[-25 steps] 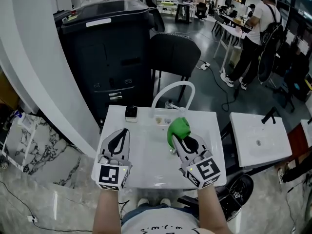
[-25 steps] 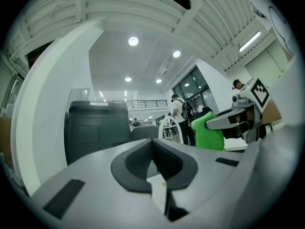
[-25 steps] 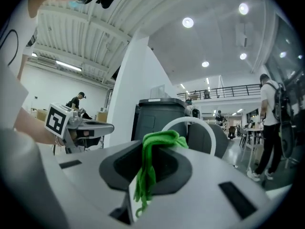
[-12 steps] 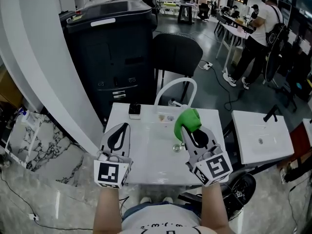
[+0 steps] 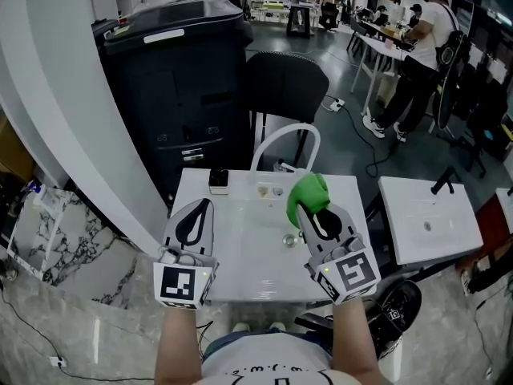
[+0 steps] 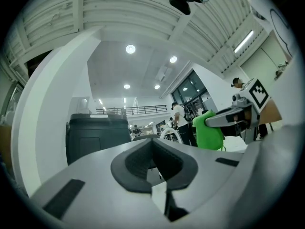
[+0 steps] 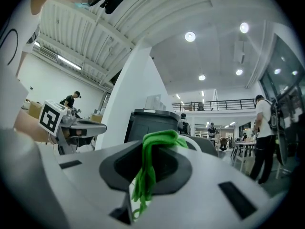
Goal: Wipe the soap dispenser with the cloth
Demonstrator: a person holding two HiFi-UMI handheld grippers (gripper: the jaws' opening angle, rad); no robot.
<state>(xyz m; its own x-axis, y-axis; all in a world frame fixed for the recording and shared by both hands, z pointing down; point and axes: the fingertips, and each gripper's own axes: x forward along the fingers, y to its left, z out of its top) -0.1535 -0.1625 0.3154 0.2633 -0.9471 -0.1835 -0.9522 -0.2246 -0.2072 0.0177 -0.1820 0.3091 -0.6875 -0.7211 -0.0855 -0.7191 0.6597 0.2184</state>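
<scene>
The dispenser (image 5: 217, 180), a small dark-topped unit as far as the head view lets one tell, stands upright near the back left corner of the white counter (image 5: 240, 283). Nothing touches it. The cloth (image 5: 309, 192), bright green and bunched, is well to its right, in the air over the right half of the counter and just in front of the arched white faucet (image 5: 286, 127) at the back edge. The right gripper (image 5: 304, 210) has its jaws pinched on the cloth. In the right gripper view the fabric bulges over the tips and a fold hangs down between the pads. The left gripper (image 5: 206, 205) hovers over the left front of the counter, on the near side of the dispenser, with its jaws pressed together on nothing. A dark bin (image 5: 172, 79) stands beyond the back edge. The step in hand looks like the approach: the cloth is secured, but wiping has not begun, since cloth and dispenser are well apart. The next move calls for carrying the cloth left and toward the back corner, then laying the bunched part against the dispenser's side or top. The unit looks small and light, so a firm rub could push it along or tip it. The left gripper would probably need to spread its jaws and steady it first.
</scene>
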